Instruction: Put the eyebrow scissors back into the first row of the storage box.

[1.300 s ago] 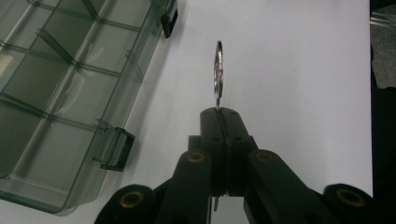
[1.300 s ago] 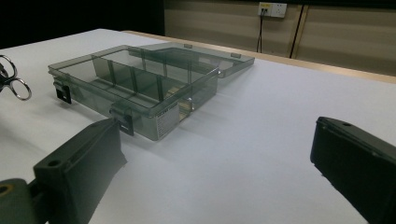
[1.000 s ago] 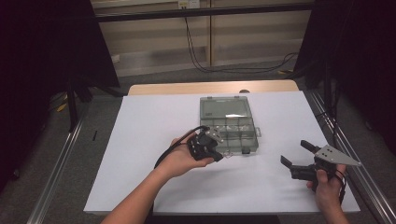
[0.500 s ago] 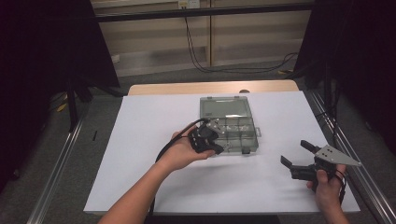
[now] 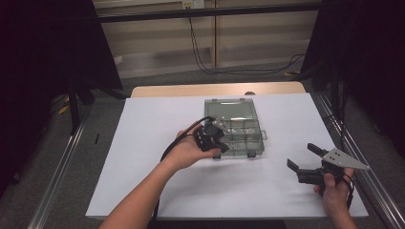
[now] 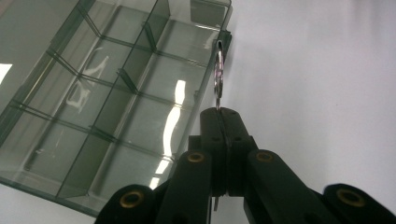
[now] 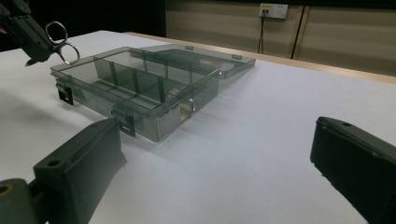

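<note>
A clear smoky plastic compartment box [image 5: 239, 133] lies on the white table with its lid [image 5: 228, 109] folded open behind it. My left gripper [image 5: 218, 144] hovers at the box's front left corner, shut on a pair of linked metal key rings [image 7: 63, 42]. In the left gripper view the ring [image 6: 218, 70] stands edge-on out of the closed jaws [image 6: 219, 114], just above the box's wall [image 6: 205, 88]. The box's compartments [image 7: 140, 79] look empty. My right gripper [image 5: 302, 156] rests at the table's right front, open, with nothing between its jaws [image 7: 219, 154].
The white sheet [image 5: 143, 143] covers the table, with a strip of wood [image 5: 215, 89] at the far edge. Two black latches [image 7: 123, 123] hang on the box's front wall. A metal rail [image 5: 367, 176] runs along the right side, and cables [image 5: 205, 52] hang behind the table.
The left hand has shifted slightly up and toward the box's corner with the rings. The right gripper has not moved.
</note>
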